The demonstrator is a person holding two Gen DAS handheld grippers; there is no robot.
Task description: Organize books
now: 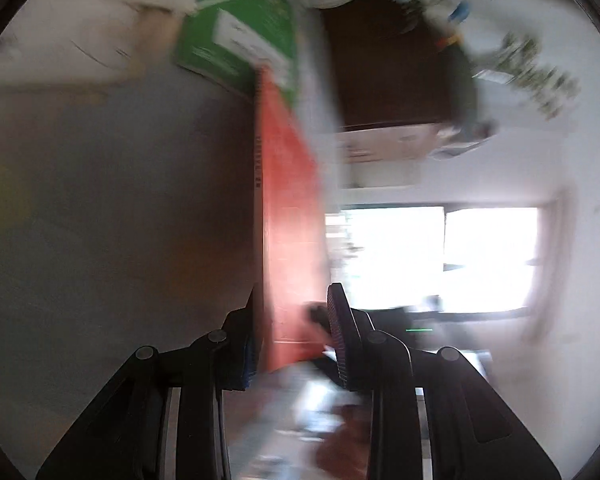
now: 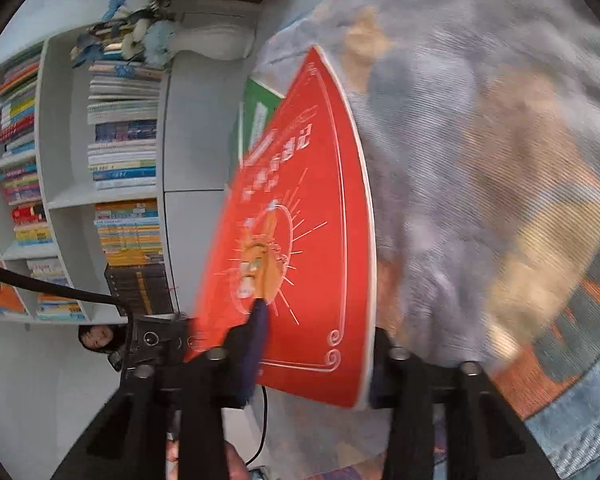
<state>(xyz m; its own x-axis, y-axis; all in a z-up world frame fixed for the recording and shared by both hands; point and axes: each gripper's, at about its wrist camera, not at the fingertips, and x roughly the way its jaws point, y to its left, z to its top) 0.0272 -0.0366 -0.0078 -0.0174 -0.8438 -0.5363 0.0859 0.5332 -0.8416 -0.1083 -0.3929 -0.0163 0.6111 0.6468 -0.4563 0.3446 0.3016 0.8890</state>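
Observation:
A red book [image 2: 312, 216] with white ornament and gold art stands on edge in the right wrist view. My right gripper [image 2: 316, 344] is shut on its lower edge, one finger [image 2: 256, 340] across the cover, the other behind. In the blurred left wrist view the same red book [image 1: 288, 208] runs edge-on between my left gripper's [image 1: 292, 332] fingers, which stand around its near end; their contact with it is unclear. A green book [image 1: 240, 36] lies beyond it and also shows behind the red cover in the right wrist view [image 2: 260, 108].
A white bookshelf [image 2: 60, 196] filled with stacked books fills the left of the right wrist view, with blue flowers [image 2: 140, 36] at its end. A patterned rug [image 2: 500, 200] covers the right. A person's face [image 2: 98, 338] and a camera rig [image 2: 156, 340] sit low left. A bright window [image 1: 440, 256] shows.

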